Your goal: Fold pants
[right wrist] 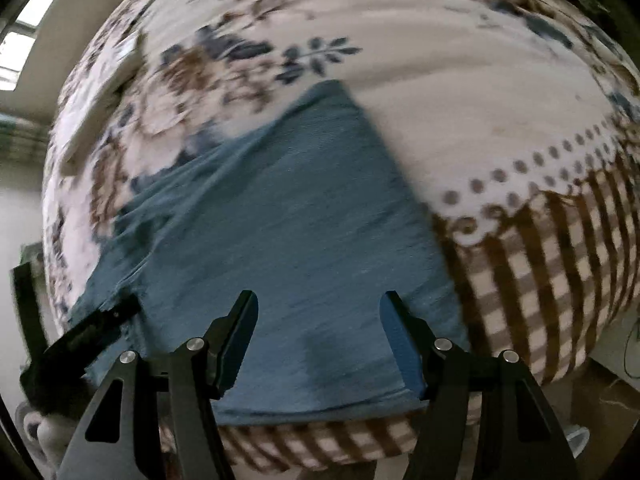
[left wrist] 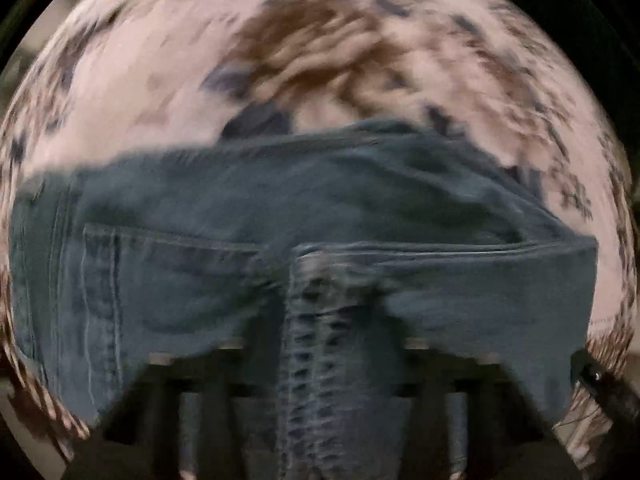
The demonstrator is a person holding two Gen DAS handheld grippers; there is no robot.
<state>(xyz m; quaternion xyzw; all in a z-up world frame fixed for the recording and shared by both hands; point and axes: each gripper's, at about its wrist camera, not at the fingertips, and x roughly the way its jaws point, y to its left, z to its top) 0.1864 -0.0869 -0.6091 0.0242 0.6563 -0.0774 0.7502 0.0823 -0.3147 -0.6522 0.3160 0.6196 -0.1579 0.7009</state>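
Blue denim pants [left wrist: 224, 200] lie spread on a floral bedspread [left wrist: 120, 80]; the left wrist view is blurred. A bunched, stitched seam of the pants [left wrist: 320, 320] runs down between the dark fingers of my left gripper [left wrist: 328, 344], which is shut on that fold. In the right wrist view a flat folded leg of the pants [right wrist: 300, 200] lies under my right gripper [right wrist: 319, 296]. Its jaws are open just above the denim, with nothing pinched. A black part [right wrist: 100, 320] at the cloth's left edge looks like the left gripper.
The bedspread [right wrist: 440, 80] has a brown checked border [right wrist: 540, 260] that hangs over the bed's near and right edges. A bright window [right wrist: 24, 20] is at the far left. Pale floor [right wrist: 608, 400] shows beyond the right edge.
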